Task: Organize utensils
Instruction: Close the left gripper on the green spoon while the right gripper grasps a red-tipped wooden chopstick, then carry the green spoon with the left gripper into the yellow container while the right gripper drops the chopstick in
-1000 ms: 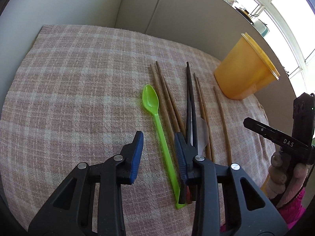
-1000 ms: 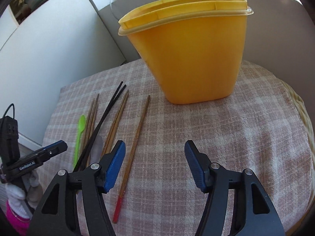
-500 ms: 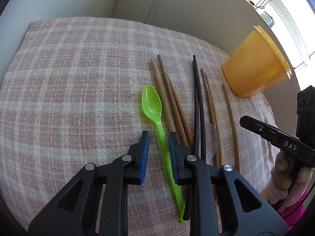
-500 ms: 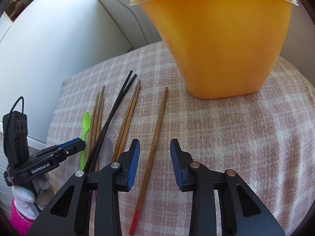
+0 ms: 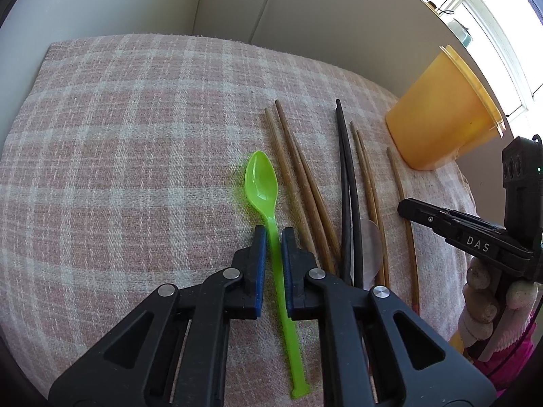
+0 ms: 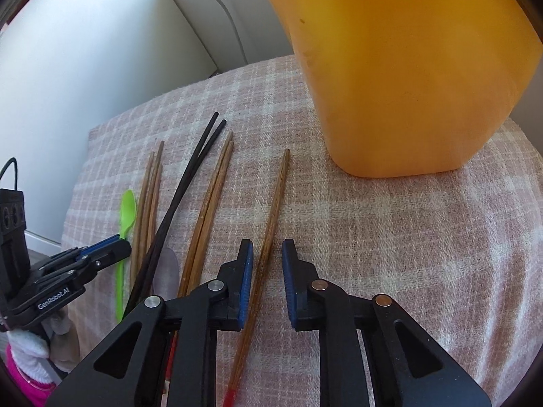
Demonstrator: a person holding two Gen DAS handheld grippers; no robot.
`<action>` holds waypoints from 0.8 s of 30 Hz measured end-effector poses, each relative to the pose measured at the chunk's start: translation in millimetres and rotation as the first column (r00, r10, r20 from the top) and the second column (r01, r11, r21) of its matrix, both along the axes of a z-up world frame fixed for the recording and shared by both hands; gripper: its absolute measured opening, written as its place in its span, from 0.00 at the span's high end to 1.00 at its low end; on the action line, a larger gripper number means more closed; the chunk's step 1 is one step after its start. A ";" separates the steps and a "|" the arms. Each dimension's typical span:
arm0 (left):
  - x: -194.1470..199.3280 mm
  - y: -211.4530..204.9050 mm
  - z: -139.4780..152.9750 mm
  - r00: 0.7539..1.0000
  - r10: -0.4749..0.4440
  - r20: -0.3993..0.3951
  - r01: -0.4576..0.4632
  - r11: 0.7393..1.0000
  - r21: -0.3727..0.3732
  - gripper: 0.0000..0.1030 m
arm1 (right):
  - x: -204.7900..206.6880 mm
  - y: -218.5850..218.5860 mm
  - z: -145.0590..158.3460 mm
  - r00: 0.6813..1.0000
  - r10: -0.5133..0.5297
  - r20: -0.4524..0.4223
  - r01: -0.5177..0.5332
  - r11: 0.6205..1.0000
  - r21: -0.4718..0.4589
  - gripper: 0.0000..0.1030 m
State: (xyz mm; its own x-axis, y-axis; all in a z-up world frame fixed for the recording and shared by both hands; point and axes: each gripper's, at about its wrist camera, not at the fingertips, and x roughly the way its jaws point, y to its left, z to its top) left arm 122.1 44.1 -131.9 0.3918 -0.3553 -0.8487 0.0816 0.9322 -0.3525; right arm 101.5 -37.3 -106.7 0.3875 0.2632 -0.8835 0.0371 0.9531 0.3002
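Observation:
A green plastic spoon [image 5: 261,183] lies on the pink plaid cloth [image 5: 135,169]. My left gripper [image 5: 270,234] is shut on its handle, blue pads on both sides. Right of it lie two brown chopsticks [image 5: 298,169], a black pair [image 5: 346,169], another brown pair [image 5: 368,183] and a clear spoon [image 5: 370,244]. My right gripper [image 6: 267,247] straddles a single red-tipped brown chopstick [image 6: 275,203], jaws narrowly apart; its left pad is close to the stick and a gap shows on the right. The orange container [image 6: 400,68] stands just beyond.
The cloth's right edge [image 6: 522,203] curves down past the container. A grey wall [image 5: 305,17] runs behind the table, with a window [image 5: 492,0] at the far right. The other gripper shows at the side of each view [image 5: 475,244].
Both grippers have moved down and forward while closing. The left jaws have closed onto the green spoon's handle. The right jaws have narrowed around the single chopstick.

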 end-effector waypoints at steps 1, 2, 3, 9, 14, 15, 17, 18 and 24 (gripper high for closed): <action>-3.2 5.0 1.3 1.000 0.002 0.001 -0.002 1.000 -0.005 0.94 | 1.0 1.1 -0.6 1.000 0.005 0.001 -0.005 1.000 -0.007 0.91; -5.8 9.2 2.2 1.000 0.004 0.001 -0.004 1.000 -0.010 0.94 | 1.9 2.4 -1.1 1.000 0.012 0.001 -0.012 1.000 -0.014 0.93; -7.2 12.6 2.3 1.000 0.006 0.002 -0.006 1.000 -0.013 0.95 | 3.0 3.8 -1.7 1.000 0.016 0.001 -0.016 1.000 -0.019 0.93; -17.1 30.7 9.2 1.000 0.018 0.009 -0.018 1.000 -0.014 0.96 | 8.1 8.5 -5.3 1.000 0.022 -0.009 -0.022 1.000 0.008 0.94; -22.2 48.4 16.8 0.999 0.034 0.015 -0.033 0.999 -0.029 0.96 | 4.7 -1.7 -2.2 1.000 0.019 -0.012 -0.018 0.998 0.059 0.95; -24.0 55.6 19.8 0.999 0.037 0.019 -0.036 0.999 -0.032 0.96 | 4.0 -2.4 -1.1 1.000 0.020 -0.010 -0.020 0.998 0.065 0.95; -26.8 66.1 25.3 0.999 0.045 0.025 -0.044 0.998 -0.042 0.96 | 1.8 -4.1 2.6 1.000 0.025 -0.001 -0.025 0.997 0.073 0.95; -28.2 72.7 28.9 0.998 0.049 0.029 -0.047 0.998 -0.049 0.96 | -0.2 -6.4 5.4 1.000 0.027 0.005 -0.027 0.996 0.080 0.95; -38.7 101.4 53.5 0.995 0.069 0.077 -0.062 0.995 -0.082 0.96 | -11.0 -14.8 28.4 0.998 0.041 0.056 -0.046 0.994 0.101 0.95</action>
State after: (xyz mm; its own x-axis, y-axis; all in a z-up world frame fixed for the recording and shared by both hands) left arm 83.4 145.5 -78.4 0.4812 -0.3913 -0.7844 0.0519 0.9060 -0.4201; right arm 90.5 -52.1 -78.2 0.4195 0.3688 -0.8295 -0.0226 0.9177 0.3966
